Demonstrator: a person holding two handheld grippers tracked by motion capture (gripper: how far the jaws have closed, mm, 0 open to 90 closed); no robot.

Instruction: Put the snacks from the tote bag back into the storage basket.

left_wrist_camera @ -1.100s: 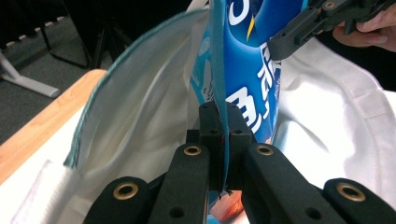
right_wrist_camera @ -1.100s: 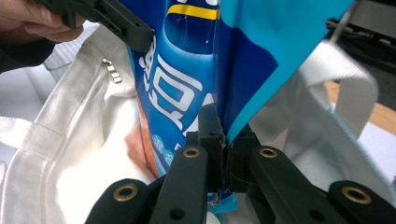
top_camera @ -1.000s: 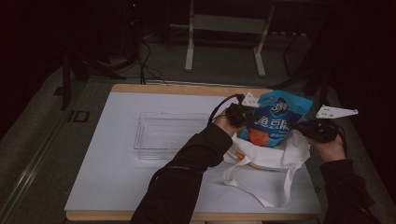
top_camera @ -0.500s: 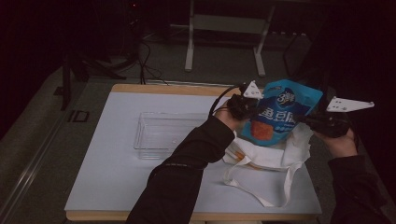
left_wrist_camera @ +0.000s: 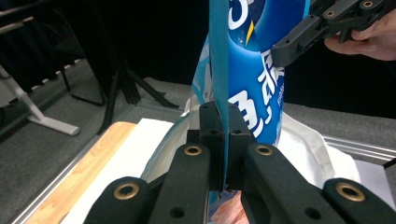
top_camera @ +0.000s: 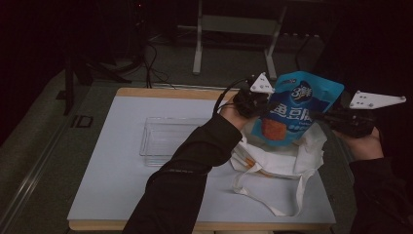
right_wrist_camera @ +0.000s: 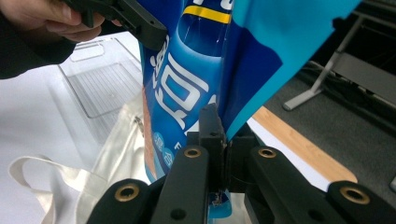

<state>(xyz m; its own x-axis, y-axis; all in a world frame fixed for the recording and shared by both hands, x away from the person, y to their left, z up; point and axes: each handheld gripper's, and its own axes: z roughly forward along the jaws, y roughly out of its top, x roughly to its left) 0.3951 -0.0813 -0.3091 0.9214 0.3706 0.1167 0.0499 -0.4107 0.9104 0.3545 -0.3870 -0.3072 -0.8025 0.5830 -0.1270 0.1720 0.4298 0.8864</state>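
Note:
A blue snack pouch (top_camera: 294, 107) with white lettering hangs above a white cloth tote bag (top_camera: 287, 156) at the table's right side. My left gripper (top_camera: 260, 105) is shut on the pouch's left edge (left_wrist_camera: 219, 93). My right gripper (top_camera: 321, 116) is shut on its right edge (right_wrist_camera: 233, 93). In the left gripper view the black jaws pinch the pouch's thin edge, and the right gripper (left_wrist_camera: 299, 44) shows at the top right. The right gripper view has the left gripper (right_wrist_camera: 140, 28) clamping the pouch at the top left. The pouch's lower part sits in the bag's open mouth.
A clear plastic tray (top_camera: 168, 139) lies on the white table top (top_camera: 112, 185) left of the bag. The bag's handles (top_camera: 272, 202) trail toward the front edge. A wooden strip (top_camera: 165, 91) edges the table's far side, with a metal stand (top_camera: 234, 24) on the floor beyond.
Both grippers have lifted the pouch upward and slightly back out of the tote bag; the right hand has moved up and to the right.

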